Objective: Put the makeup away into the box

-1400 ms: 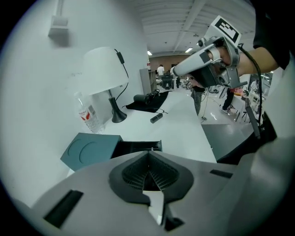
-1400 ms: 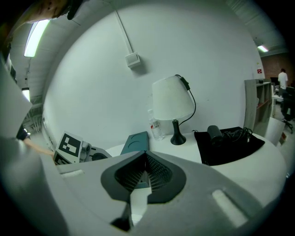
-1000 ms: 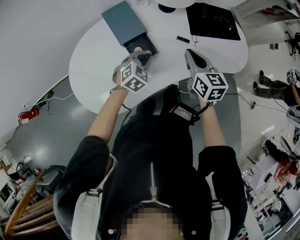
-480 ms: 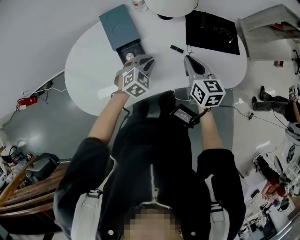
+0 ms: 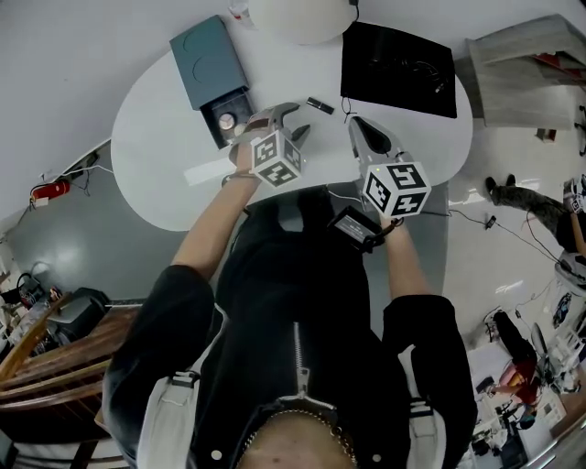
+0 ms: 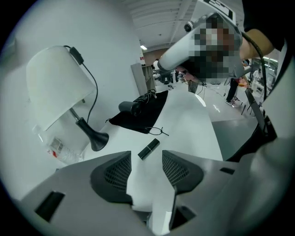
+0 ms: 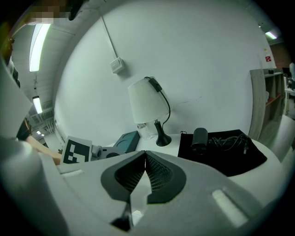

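Looking along our left gripper, we saw its fingers opening with nothing between them. Just ahead of their tips a slim, black, square-edged lipstick lay flat on the white desk. The teal box stood further left, with a round pale item in its drawer. Our right gripper had its fingers clenched, empty.

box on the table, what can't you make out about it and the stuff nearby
Box: head view, its drawer too small to tell what the round thing in it is; right gripper view, the right gripper covers its lower part.
Lamp: head view, shade cut off by the top edge.
Black tube: head view, too small to identify.
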Demonstrator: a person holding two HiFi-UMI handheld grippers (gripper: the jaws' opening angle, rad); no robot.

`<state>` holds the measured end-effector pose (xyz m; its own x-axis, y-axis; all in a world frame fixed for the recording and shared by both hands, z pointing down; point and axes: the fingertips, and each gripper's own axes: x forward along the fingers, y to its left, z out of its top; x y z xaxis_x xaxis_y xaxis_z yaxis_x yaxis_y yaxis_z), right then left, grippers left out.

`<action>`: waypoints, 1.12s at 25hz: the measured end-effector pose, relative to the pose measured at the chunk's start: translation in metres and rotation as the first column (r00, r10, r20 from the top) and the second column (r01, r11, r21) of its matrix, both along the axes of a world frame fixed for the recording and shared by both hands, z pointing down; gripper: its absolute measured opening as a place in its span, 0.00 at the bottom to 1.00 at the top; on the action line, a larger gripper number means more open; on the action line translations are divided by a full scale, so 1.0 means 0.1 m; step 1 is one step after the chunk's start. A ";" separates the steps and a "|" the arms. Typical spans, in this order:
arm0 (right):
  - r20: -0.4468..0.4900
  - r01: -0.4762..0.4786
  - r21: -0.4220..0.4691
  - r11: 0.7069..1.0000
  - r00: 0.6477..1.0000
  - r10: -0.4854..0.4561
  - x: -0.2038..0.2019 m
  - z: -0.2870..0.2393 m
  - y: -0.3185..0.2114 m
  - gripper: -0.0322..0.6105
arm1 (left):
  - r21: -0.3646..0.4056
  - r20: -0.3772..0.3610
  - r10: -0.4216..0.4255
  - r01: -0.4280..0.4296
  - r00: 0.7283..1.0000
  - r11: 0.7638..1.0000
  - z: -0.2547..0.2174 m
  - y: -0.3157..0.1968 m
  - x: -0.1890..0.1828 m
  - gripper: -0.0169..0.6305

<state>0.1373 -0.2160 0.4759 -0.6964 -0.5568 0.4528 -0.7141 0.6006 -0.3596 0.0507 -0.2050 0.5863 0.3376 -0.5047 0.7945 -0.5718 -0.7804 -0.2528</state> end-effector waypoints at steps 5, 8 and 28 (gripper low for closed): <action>0.007 0.013 -0.031 0.999 1.000 -0.013 0.17 0.12 -0.12 0.06 | -0.014 0.058 0.048 -0.048 0.997 0.999 0.18 -0.19 0.21 0.33; 0.011 0.010 -0.047 0.999 1.000 -0.010 0.27 0.18 -0.19 0.06 | -0.027 0.091 0.081 -0.079 0.992 0.996 0.26 -0.30 0.28 0.34; 0.027 -0.058 -0.108 0.992 0.998 0.062 0.67 0.41 -0.39 0.06 | -0.249 0.158 0.203 -0.160 0.966 0.955 0.81 -0.39 0.43 0.32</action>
